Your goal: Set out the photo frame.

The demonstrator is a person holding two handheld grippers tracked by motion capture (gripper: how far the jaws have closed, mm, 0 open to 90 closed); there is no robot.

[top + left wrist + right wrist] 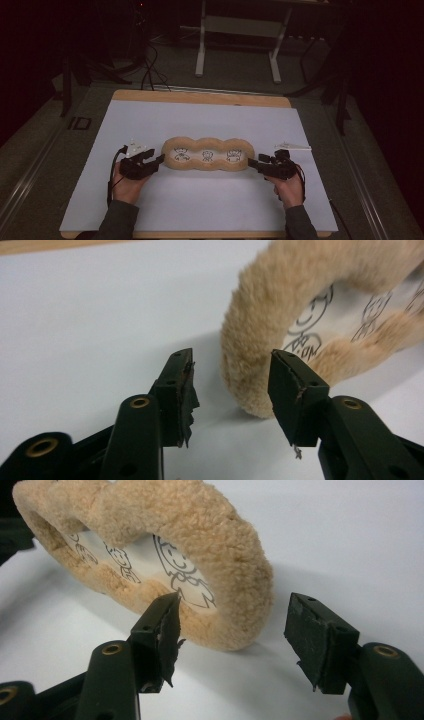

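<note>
High view puts my left gripper [159,159] and right gripper [252,162], both released, at the plush cushion's [207,140] ends, so I judge clenching its fuzzy rim comes next.

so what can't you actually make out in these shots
- Underside of the plush cushion: hidden in the high view by its own body.
- Cushion's far end: cut off by the right edge in the left gripper view.
- Drawn figures: too small in the high view to read.
- Left gripper and right gripper: whether the tips touch the fur is unclear.
</note>
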